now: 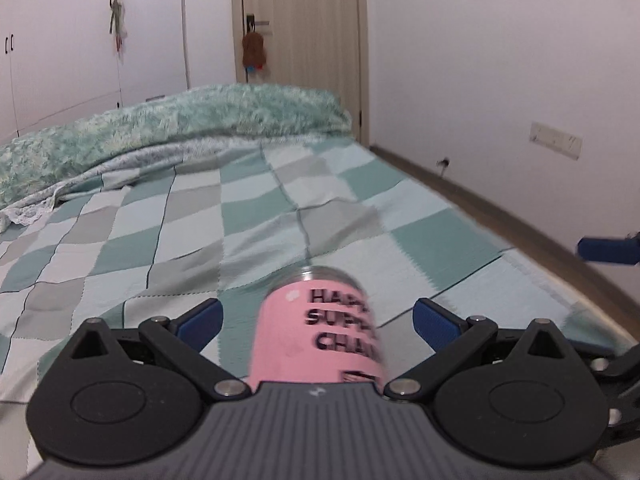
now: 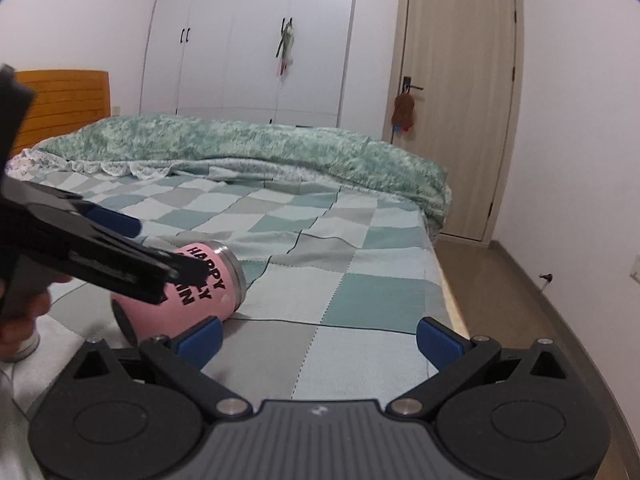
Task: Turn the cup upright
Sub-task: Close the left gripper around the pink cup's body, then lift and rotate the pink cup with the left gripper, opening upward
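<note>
A pink cup (image 1: 320, 332) with black lettering and a steel rim lies on its side on the checked bedspread (image 1: 200, 216). In the left wrist view it sits between the wide-open blue fingers of my left gripper (image 1: 318, 322), rim pointing away; neither pad touches it. In the right wrist view the cup (image 2: 200, 288) lies at lower left, partly hidden by my left gripper (image 2: 156, 248) reaching over it. My right gripper (image 2: 318, 338) is open and empty, to the right of the cup, above the bedspread (image 2: 360, 272).
A fluffy green blanket (image 2: 260, 148) is bunched along the far side of the bed. The bed's right edge (image 2: 448, 292) drops to a wood floor. A door (image 2: 452, 92), white wardrobes (image 2: 248, 40) and an orange headboard (image 2: 68, 100) stand behind.
</note>
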### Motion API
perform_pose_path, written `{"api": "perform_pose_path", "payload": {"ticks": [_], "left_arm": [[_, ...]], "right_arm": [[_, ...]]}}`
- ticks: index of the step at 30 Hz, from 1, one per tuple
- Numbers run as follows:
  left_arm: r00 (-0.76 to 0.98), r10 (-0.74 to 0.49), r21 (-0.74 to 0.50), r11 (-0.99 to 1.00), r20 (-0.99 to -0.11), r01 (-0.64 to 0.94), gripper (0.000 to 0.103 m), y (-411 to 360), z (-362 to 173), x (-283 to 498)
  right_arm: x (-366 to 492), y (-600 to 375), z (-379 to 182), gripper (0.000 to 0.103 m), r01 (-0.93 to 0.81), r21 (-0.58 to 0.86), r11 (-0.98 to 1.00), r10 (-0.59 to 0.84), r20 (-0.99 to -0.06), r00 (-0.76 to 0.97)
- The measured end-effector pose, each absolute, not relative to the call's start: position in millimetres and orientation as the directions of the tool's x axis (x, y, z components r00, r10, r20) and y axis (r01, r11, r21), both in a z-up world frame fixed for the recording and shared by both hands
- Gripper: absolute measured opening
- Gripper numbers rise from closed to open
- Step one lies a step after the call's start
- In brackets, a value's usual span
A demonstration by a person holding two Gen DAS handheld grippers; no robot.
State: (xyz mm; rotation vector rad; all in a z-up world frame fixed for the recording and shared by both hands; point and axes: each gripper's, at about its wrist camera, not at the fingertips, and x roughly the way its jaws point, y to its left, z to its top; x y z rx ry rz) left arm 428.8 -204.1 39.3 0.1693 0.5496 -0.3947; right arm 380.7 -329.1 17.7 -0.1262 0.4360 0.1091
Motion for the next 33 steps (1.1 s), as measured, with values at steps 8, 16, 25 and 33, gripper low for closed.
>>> {"api": "perform_pose_path", "payload": {"ticks": [8, 16, 25, 33], "left_arm": [[0.663, -0.410, -0.007, 0.854, -0.626, 0.521, 0.103, -181, 31, 471], [0.551, -0.413, -0.050, 0.829, -0.726, 0.556, 0.103, -189, 30, 479], [0.494, -0.340, -0.070, 0.871, -0.800, 0.486, 0.088, -201, 20, 485], [0.545, -0.332, -0.065, 0.890, -0.770, 0.451, 0.086, -197, 32, 466]], "right_arm": [[404, -315, 9, 0.103, -0.163, -0.135, 0.977, 0.082, -0.467, 0.880], [410, -311, 2, 0.103, -0.173, -0.148, 0.974, 0.080, -0.489, 0.868], [408, -310, -1, 0.103, -0.198, -0.149, 0.969, 0.098, -0.504, 0.858], [396, -310, 10, 0.103, -0.212, -0.152, 0.965, 0.111, -0.496, 0.861]]}}
